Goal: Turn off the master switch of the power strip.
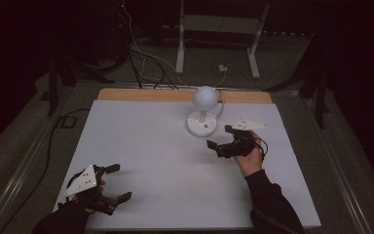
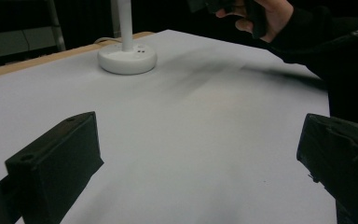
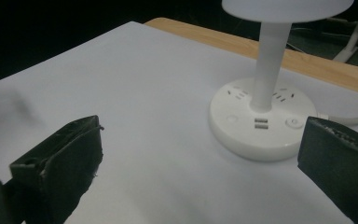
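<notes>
Here, a person is working two handheld tools over a white counter (image 1: 141, 146) in a dim room. The right tool (image 1: 222, 138) is hovering just beside the round base of a white desk lamp (image 1: 202, 122), its jaws spread wide and gripping nothing. The lamp is standing upright near the counter's far edge, its globe shade above a base with sockets and buttons. The left tool (image 1: 119, 183) is sitting near the counter's near-left corner, well apart from the lamp, jaws also gaping wide and empty.
</notes>
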Tool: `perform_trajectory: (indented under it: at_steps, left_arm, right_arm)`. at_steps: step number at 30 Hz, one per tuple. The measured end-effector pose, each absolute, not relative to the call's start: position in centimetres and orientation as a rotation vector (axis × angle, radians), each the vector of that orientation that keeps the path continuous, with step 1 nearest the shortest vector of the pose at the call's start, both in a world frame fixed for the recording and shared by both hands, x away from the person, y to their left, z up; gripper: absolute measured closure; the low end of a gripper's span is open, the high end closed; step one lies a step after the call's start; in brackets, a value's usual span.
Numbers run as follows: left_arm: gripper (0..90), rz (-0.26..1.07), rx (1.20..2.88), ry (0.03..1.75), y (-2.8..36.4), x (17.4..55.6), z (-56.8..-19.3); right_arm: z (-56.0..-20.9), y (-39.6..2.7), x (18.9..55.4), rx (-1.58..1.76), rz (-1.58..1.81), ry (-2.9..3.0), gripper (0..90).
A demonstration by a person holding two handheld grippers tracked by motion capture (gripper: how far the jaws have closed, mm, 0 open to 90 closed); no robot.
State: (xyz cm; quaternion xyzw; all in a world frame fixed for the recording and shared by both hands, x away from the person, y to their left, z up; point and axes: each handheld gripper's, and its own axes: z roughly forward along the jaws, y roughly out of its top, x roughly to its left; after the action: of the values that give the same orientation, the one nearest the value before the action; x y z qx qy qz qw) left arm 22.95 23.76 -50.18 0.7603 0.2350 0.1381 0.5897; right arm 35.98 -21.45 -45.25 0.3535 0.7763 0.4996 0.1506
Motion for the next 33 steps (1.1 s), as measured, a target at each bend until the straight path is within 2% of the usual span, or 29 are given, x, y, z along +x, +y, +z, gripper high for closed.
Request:
perform_trajectory:
  at_steps: [12, 33]
  left_arm:
    - [0.2, 0.322, 1.773, 0.545, 23.7, 22.9, -50.2]
    - [0.1, 0.320, 1.776, 0.539, 23.7, 22.9, -50.2]
  right_arm:
    - [-46.4, -22.0, 33.5, 0.981, 1.395, 2.273, 0.1]
    - [-48.6, -25.8, 29.3, 0.998, 1.357, 2.273, 0.1]
